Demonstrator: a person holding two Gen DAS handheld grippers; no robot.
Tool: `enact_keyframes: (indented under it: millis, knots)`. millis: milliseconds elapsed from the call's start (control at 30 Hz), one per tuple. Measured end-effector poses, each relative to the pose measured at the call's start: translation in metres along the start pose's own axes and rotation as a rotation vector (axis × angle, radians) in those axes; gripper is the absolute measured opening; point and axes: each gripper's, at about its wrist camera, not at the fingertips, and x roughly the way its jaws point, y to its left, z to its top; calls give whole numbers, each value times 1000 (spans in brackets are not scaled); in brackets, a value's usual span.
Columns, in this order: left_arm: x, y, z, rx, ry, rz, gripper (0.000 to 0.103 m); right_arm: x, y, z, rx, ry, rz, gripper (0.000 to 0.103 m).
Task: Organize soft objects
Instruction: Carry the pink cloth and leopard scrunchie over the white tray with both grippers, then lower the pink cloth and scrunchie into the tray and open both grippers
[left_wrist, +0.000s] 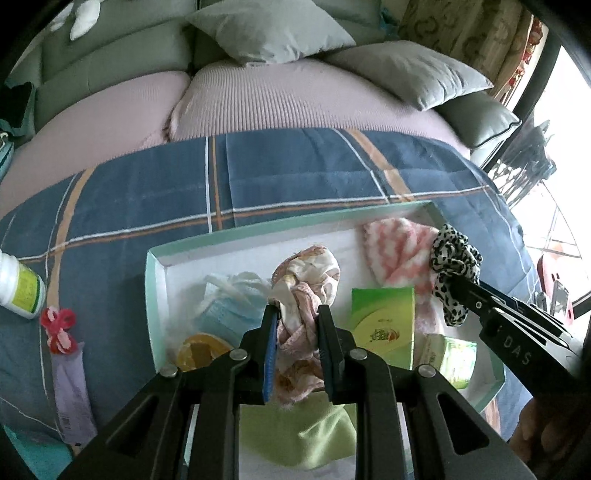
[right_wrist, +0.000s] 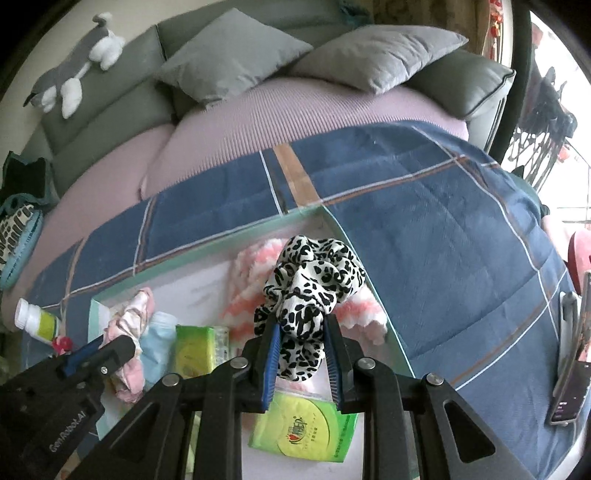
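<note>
Left gripper (left_wrist: 295, 314) clamped on pink floral scrunchie (left_wrist: 306, 280). Right gripper (right_wrist: 301, 325) clamped on leopard-print scrunchie (right_wrist: 314, 280). Both over mint-rimmed tray (left_wrist: 155, 258) on plaid blanket (left_wrist: 147, 192).

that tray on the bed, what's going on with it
A person holds a tool in each hand over the mint-rimmed tray on the blue plaid blanket. The left tool grips a pink floral scrunchie; the right tool grips a leopard-print scrunchie. Tissue packs, a face mask and a pink striped cloth lie in the tray.
</note>
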Motion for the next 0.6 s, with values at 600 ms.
enact_keyframes:
  millis: [600]
  knots:
    - [3,-2,0,0,30,-1,32,4,0,-1,6,43,-29,29]
